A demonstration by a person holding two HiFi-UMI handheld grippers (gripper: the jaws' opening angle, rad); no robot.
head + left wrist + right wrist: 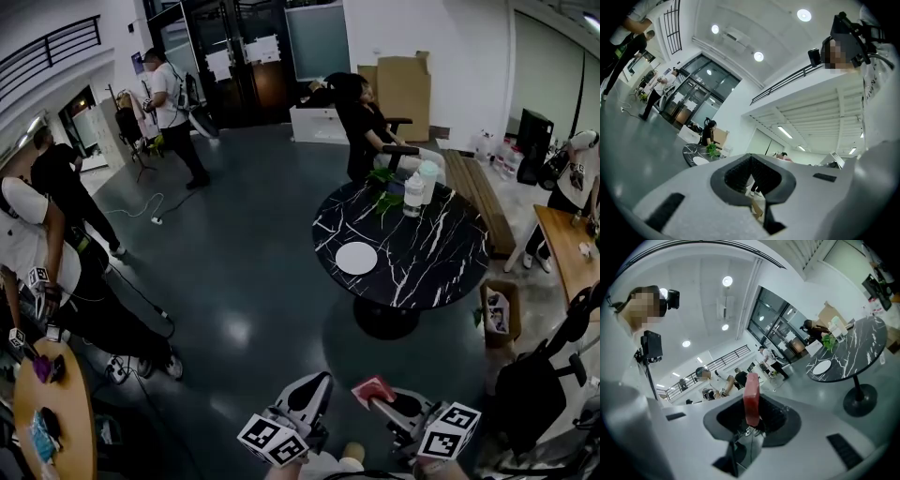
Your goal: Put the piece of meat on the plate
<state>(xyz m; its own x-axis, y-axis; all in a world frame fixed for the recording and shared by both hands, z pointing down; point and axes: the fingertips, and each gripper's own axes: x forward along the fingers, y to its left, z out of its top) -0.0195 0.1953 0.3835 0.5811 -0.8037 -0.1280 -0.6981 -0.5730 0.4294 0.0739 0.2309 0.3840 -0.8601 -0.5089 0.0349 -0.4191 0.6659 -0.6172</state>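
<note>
Left gripper (305, 401) near, jaws seemingly together, empty | right gripper (380, 394) beside it, clamped on piece of meat (751, 397), upright between pads | plate (356, 258) far ahead on black table (450, 277), well apart | carry level, grip firm, release only over plate centre

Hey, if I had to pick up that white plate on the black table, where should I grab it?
Probably the rim of the plate, coming in low from the side facing you. It lies flat on the table, so only the edge gives a tool something to pinch.
</note>
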